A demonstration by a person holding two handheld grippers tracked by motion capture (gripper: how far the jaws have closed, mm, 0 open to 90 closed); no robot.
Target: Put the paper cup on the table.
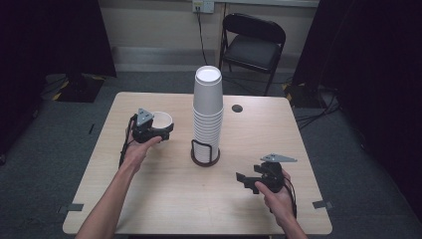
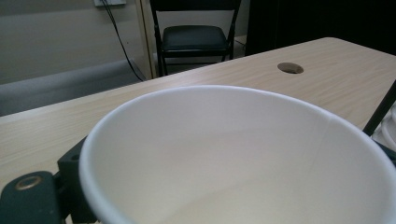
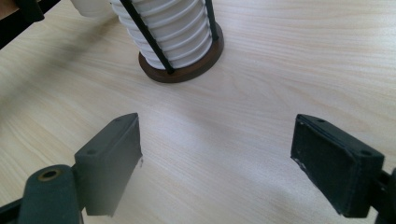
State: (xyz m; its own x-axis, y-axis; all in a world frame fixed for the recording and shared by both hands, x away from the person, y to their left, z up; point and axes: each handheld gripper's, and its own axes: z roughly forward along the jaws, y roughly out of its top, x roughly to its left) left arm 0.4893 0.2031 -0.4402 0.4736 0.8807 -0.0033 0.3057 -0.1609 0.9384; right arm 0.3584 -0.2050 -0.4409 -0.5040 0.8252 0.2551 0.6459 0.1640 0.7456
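At the left of the bench (image 1: 164, 199), the left tool (image 1: 158, 130) had its jaws about halfway in and closed on a single white paper cup (image 1: 161, 119), mouth up and held just above the wood. In the left gripper view the cup's (image 2: 233, 154) rim lay right over the jaws, its inside bare, with a round cable hole (image 2: 290, 68) in the bench top beyond it and a black folding chair (image 2: 191, 37) past the far edge.

Near the cup's right, in the middle of the bench, stood a tall stack of upturned white cups (image 1: 207, 112) in a black wire holder on a dark round base (image 1: 205, 158). It rose between the two tools.

Further right and nearer the person, the right tool (image 1: 247, 180) hung low over bare wood, its jaws spread wide with nothing between them. In the right gripper view its two black pads (image 3: 112, 158) pointed toward the holder's base (image 3: 187, 70), well apart from it.
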